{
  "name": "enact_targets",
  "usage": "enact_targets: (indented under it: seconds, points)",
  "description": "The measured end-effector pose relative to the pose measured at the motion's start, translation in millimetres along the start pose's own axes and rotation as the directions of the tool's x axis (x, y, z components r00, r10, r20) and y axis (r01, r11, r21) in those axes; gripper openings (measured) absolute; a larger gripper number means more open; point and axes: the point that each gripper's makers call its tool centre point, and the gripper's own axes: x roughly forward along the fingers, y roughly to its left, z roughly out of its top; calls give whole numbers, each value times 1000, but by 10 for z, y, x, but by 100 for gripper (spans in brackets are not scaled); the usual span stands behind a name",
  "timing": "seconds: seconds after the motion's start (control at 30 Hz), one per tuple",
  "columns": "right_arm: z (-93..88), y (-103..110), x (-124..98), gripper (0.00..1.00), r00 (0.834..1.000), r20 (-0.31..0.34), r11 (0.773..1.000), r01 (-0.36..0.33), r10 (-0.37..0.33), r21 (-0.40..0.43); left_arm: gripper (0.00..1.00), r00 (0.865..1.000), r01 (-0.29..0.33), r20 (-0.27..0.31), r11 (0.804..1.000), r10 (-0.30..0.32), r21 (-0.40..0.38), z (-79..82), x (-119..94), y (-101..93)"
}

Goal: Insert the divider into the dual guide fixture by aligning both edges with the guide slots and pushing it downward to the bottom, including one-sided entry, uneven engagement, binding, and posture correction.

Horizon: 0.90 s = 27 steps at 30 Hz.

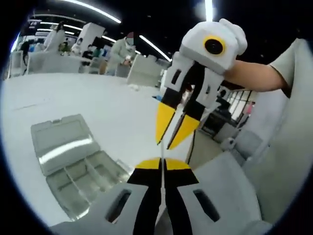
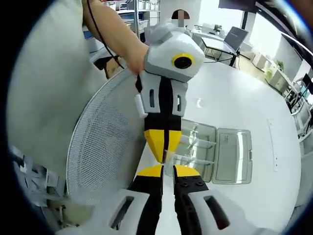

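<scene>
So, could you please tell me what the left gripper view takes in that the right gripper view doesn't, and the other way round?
The left gripper view takes in the right hand-held gripper, people at far benches and ceiling light strips. The right gripper view takes in the left hand-held gripper, a mesh chair back and a laptop. Both share the white table and the clear compartment box, its lid open.
</scene>
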Motion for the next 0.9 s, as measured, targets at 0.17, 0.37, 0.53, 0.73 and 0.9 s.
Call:
enact_targets:
  seconds: [0.17, 0.37, 0.53, 0.73, 0.9]
  points:
    - [-7, 21, 19, 1, 1000, -13, 1000, -26, 26, -5, 0, 1000, 7, -3, 999, -7, 41, -2, 2, -20]
    - [-3, 41, 34, 0, 999, -23, 999, -49, 49, -4, 0, 1000, 14, 0, 997, -14, 74, 0, -2, -35]
    - [-9, 75, 44, 0, 997, -32, 997, -73, 73, 3, 0, 1000, 20, -6, 995, -20, 102, -14, 6, -56]
    - [-12, 102, 65, 0, 995, -48, 996, -91, 91, 9, 0, 1000, 16, -19, 988, -14, 151, -34, 5, -69]
    - [-28, 122, 85, 0, 992, -68, 994, -105, 105, 14, 0, 999, 14, -32, 981, -8, 193, -51, 10, -79]
